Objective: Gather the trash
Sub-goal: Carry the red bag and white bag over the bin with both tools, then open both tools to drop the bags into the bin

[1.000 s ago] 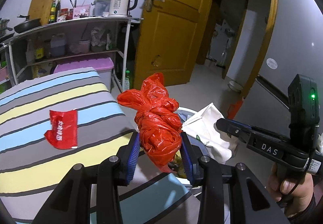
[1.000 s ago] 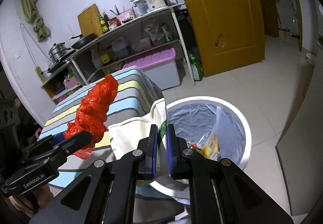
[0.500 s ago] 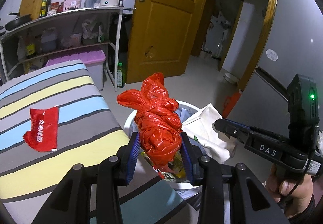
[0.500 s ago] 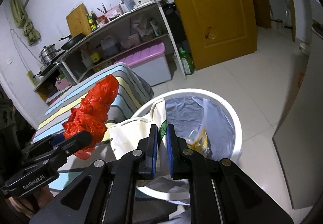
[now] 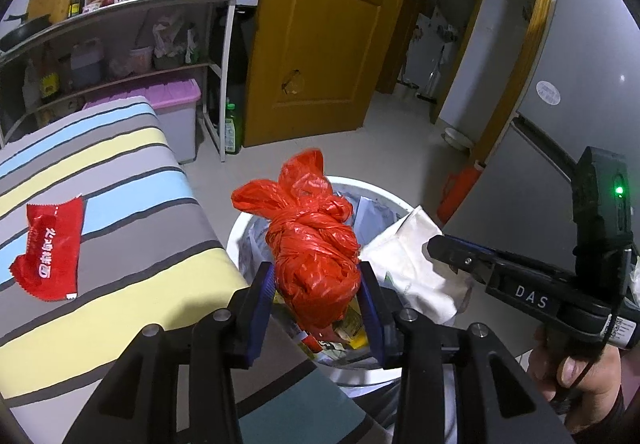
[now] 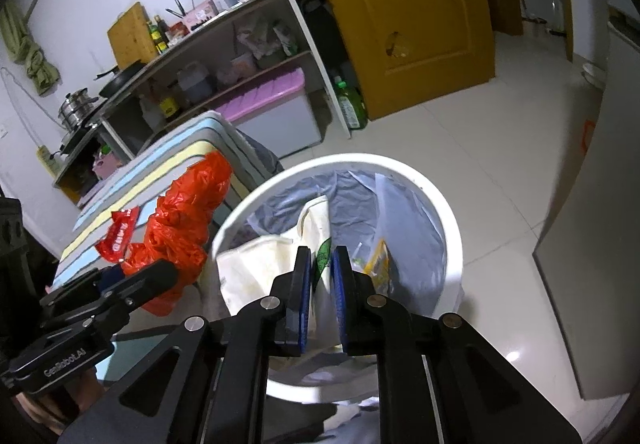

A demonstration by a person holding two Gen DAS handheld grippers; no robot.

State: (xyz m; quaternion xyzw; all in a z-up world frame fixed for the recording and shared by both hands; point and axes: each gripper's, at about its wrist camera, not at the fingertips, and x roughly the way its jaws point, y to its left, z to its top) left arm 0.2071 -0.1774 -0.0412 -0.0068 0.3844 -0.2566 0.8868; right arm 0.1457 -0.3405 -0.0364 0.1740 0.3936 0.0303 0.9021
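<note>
Your left gripper (image 5: 318, 286), jaws opening, flanks the crinkled red bag (image 5: 312, 256); only the right view shows your right gripper (image 6: 322, 272) opening around the white bag (image 6: 260, 264).

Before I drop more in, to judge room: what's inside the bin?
Inside the bin: a grey liner, a yellow wrapper and other scraps. The white bag and red bag cover the rest.
</note>
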